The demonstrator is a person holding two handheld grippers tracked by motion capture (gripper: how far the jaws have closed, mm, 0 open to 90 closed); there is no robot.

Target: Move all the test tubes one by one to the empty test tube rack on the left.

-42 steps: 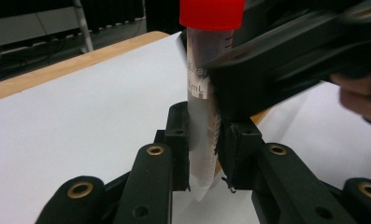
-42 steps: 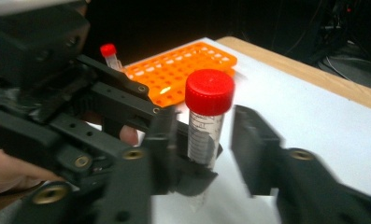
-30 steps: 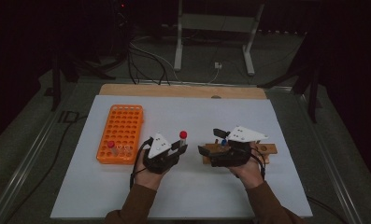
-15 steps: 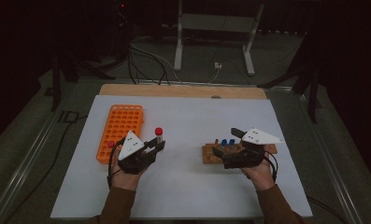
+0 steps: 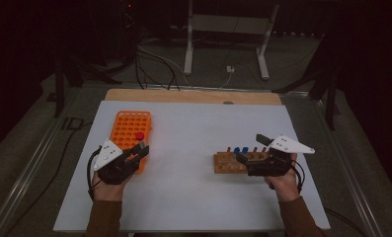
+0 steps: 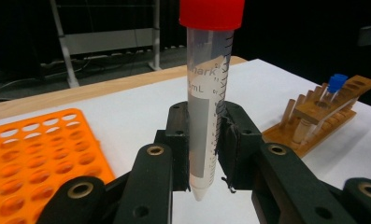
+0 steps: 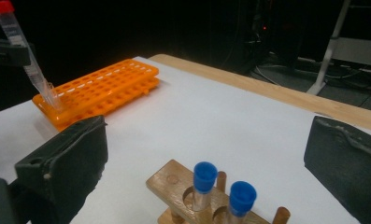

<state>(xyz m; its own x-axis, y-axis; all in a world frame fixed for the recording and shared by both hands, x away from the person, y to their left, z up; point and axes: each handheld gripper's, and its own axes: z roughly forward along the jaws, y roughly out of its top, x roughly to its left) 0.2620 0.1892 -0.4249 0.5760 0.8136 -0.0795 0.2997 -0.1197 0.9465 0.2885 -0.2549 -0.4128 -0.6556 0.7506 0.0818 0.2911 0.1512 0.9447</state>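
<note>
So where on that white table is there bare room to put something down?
The widest bare patch is the white sheet between the orange rack and the wooden rack. The strip behind both racks, up to the wooden edge, is bare too. It is crowded at the orange rack's near end, where the left gripper holds the red-capped tube, and around the right gripper.

The table [image 5: 193, 197] is viewed from above; each gripper view is taken close along its jaws, the orange rack [image 6: 29, 154] being shared.
</note>
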